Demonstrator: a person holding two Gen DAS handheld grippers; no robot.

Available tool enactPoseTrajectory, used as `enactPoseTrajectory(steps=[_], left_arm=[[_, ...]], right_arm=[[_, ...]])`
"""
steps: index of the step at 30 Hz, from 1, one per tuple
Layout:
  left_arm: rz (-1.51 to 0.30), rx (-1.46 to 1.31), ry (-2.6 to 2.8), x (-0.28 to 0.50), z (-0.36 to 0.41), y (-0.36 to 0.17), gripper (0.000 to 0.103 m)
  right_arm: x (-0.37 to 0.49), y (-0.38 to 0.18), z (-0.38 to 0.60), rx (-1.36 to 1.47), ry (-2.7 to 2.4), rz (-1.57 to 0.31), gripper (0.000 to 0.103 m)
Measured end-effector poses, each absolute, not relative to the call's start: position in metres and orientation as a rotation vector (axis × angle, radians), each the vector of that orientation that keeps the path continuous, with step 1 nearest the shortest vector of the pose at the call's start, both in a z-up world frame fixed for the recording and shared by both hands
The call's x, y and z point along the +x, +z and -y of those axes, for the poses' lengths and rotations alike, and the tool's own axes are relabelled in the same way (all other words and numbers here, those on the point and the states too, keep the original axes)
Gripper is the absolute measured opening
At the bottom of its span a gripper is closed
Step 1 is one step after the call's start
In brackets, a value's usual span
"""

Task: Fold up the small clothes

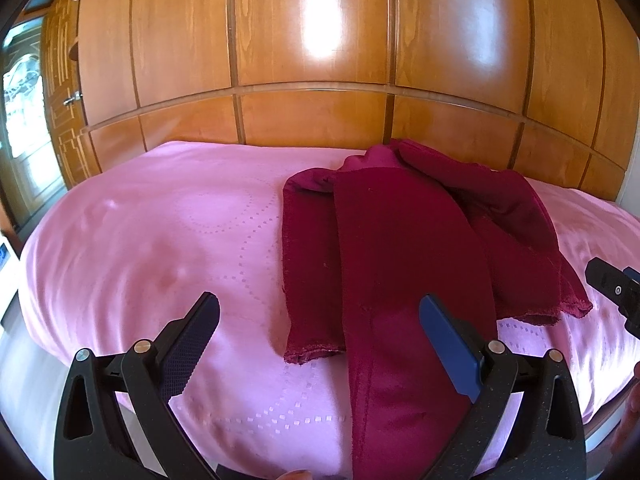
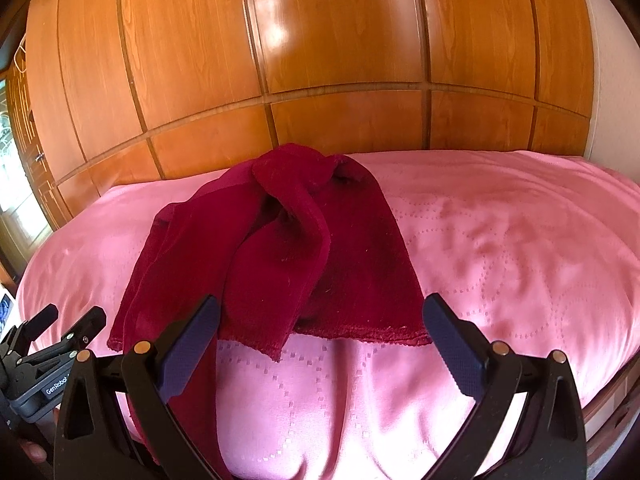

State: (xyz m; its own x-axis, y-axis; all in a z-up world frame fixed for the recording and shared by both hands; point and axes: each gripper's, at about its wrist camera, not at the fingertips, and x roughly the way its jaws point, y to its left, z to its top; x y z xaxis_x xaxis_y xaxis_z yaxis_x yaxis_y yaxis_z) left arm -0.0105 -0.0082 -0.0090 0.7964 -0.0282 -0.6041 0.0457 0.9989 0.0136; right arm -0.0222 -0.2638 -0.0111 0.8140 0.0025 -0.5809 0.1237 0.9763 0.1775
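The dark red, soft knitted garment (image 1: 404, 240) lay crumpled on the pink satin bedspread (image 1: 140, 240), one strip trailing over the near edge of the bed. The fabric appeared light and limp; it would likely sag when lifted and slide on the satin. The frayed hem corners nearest the grippers looked the best places to grasp. The left gripper (image 1: 320, 344) hovered low at the near edge, jaws spread wide, the trailing strip passing beneath its right finger. The right gripper (image 2: 320, 344) was level beside it, jaws likewise spread, facing the hem and holding nothing. Glossy wooden wardrobe panels (image 2: 340, 40) stood behind.
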Motion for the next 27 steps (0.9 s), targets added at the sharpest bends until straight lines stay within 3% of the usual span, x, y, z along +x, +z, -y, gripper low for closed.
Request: enactPoseTrajectory(steps=[22, 27], left_arm=[[-0.736, 0.127, -0.305, -0.011, 0.032, -0.027, 0.098], [-0.757, 0.227, -0.501, -0.023, 0.064, -0.039, 0.098]], right_arm=[[0.001, -0.008, 0.275, 0.204, -0.064, -0.607, 0.1], [0.036, -0.014, 0.273, 0.207, -0.02, -0.639, 0.083]])
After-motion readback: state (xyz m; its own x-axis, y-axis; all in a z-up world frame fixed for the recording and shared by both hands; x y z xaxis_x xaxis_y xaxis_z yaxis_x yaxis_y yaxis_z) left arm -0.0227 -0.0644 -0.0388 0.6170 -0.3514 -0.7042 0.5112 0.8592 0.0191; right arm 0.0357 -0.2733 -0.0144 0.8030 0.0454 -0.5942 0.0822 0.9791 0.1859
